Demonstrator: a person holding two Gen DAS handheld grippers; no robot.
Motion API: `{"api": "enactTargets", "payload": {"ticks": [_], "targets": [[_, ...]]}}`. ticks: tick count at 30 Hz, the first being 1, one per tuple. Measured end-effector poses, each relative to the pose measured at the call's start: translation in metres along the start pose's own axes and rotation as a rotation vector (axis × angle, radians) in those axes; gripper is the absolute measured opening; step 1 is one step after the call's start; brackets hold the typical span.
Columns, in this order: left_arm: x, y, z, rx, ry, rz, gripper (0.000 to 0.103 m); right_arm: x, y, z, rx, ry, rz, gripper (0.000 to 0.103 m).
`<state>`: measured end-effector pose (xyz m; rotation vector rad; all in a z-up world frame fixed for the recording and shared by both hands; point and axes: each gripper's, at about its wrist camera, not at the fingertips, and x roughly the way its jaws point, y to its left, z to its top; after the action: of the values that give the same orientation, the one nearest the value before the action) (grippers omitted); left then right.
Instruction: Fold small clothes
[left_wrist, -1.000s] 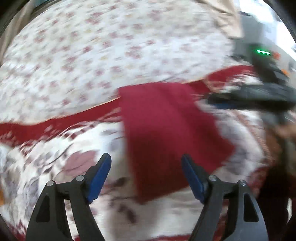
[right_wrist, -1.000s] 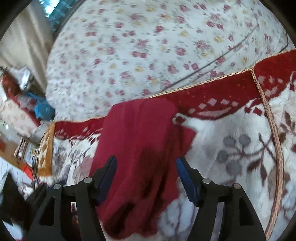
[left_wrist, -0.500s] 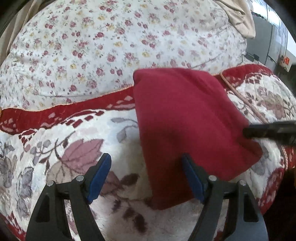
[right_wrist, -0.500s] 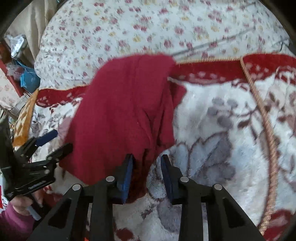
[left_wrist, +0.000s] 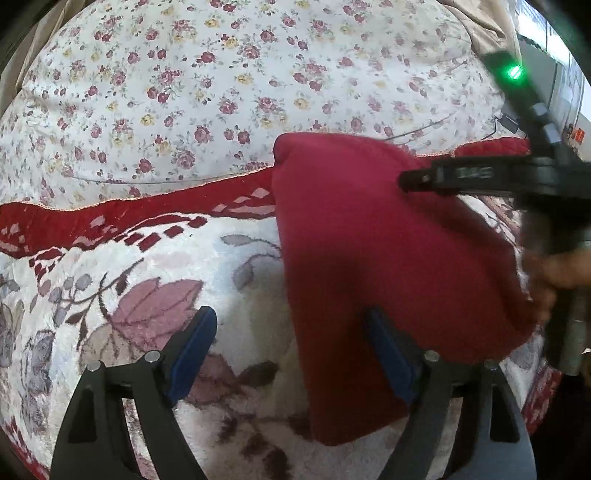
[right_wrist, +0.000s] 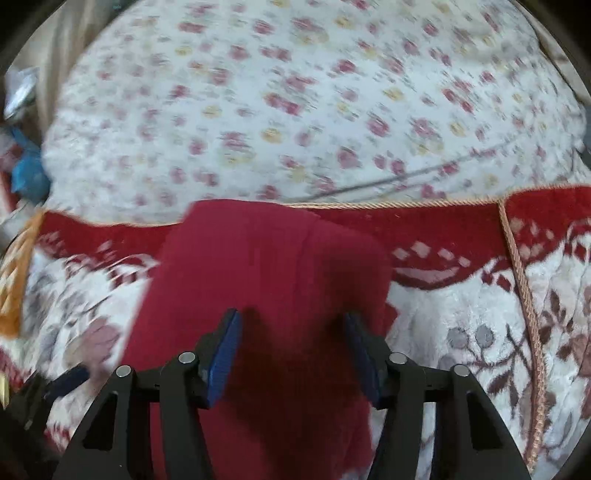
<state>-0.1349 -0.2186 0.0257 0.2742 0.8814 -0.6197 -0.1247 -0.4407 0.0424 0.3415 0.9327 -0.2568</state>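
A dark red garment (left_wrist: 369, 258) lies folded flat on the plush blanket; in the right wrist view the red garment (right_wrist: 266, 266) fills the middle. My left gripper (left_wrist: 291, 354) hovers over its near left edge, its jaws opening, with only the right pad above cloth and nothing pressed. My right gripper (right_wrist: 293, 354) hangs just above the garment, its jaws opening, the cloth beneath them and not pinched. In the left wrist view the right gripper (left_wrist: 410, 181) reaches in side-on over the garment's far right part, with a hand (left_wrist: 554, 273) behind it.
The white plush blanket (left_wrist: 129, 295), with leaf patterns and a red border, lies over a rose-print sheet (left_wrist: 221, 92). A braided cord (right_wrist: 517, 266) edges the blanket at the right. A thin cable (right_wrist: 388, 181) crosses the sheet. Blue and orange clutter (right_wrist: 26, 173) sits at the far left.
The right gripper, which was nearly closed at the garment's near edge, has widened and moved over the cloth's middle. The left gripper has sunk a little toward the garment.
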Motion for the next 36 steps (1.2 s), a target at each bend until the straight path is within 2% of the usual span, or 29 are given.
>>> {"api": "enactTargets", "payload": {"ticks": [3,8,12,14,19,23,25,27,32,36], "targets": [[0.001,-0.002,0.001,0.007,-0.002,-0.002,0.085,0.013,-0.012,-0.003,0.012,-0.010,-0.046,0.059],[0.002,-0.003,0.001,0.010,-0.002,-0.001,0.086,0.019,-0.022,-0.005,0.048,-0.005,-0.013,0.061],[0.003,-0.004,-0.001,0.018,-0.002,0.019,0.086,-0.001,-0.028,-0.011,0.105,0.039,0.029,0.070],[0.003,-0.003,-0.002,0.015,-0.002,0.020,0.086,-0.017,-0.027,-0.022,0.106,0.036,0.062,0.070],[0.003,-0.002,-0.004,0.006,-0.001,0.018,0.086,-0.053,-0.011,-0.057,0.019,-0.003,0.037,0.070],[0.003,-0.002,-0.004,0.005,-0.002,0.016,0.086,-0.056,-0.015,-0.080,-0.003,0.003,-0.008,0.070],[0.004,-0.003,-0.006,0.003,0.003,0.017,0.086,-0.045,-0.024,-0.094,0.035,0.021,0.018,0.072],[0.005,-0.003,-0.007,0.003,0.001,0.022,0.087,-0.043,-0.035,-0.101,0.086,-0.009,0.052,0.078],[0.005,-0.002,-0.008,-0.011,-0.006,0.021,0.089,-0.048,-0.045,-0.100,0.125,-0.024,0.115,0.082],[0.002,0.002,-0.002,-0.031,-0.023,-0.017,0.089,-0.061,-0.045,-0.093,0.141,-0.066,0.126,0.084]]}}
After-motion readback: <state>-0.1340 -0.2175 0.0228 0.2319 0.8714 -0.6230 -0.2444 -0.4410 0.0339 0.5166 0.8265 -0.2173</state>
